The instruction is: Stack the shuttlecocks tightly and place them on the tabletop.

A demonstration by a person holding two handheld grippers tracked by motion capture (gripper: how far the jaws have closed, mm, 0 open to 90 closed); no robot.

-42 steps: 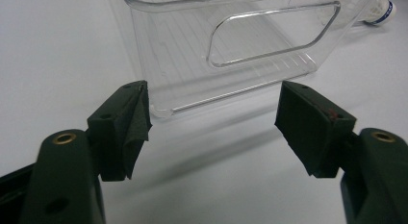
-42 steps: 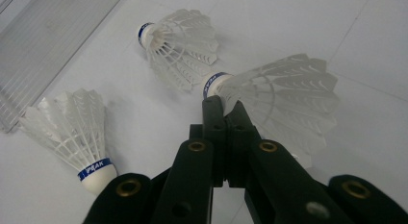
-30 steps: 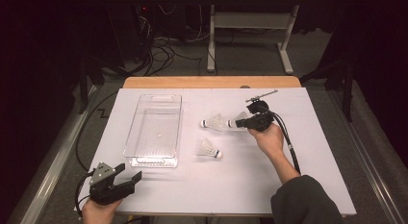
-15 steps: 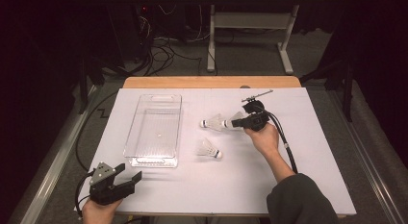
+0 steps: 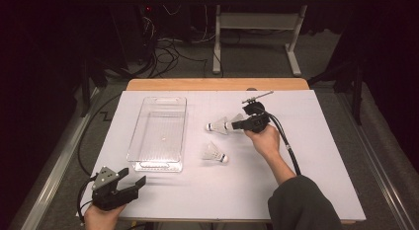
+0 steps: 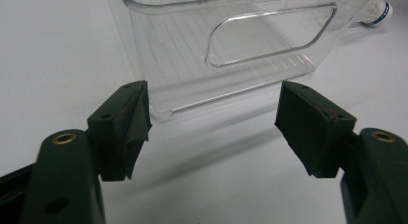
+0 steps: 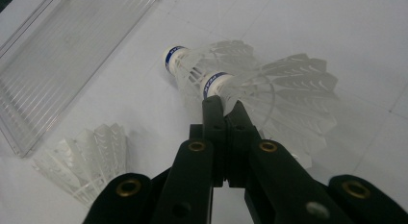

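Shuttlecock [image 7: 226, 87] seemingly unmoved between fingers [image 7: 214, 113]

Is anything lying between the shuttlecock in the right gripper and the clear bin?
Nothing visible. The right gripper is shut on a shuttlecock; bare white table separates it from the clear bin. The other shuttlecock lies nearer the person, off that line.

Left claw [image 6: 211, 130] gaping, facing clear bin [image 6: 231, 46] handle cutout.
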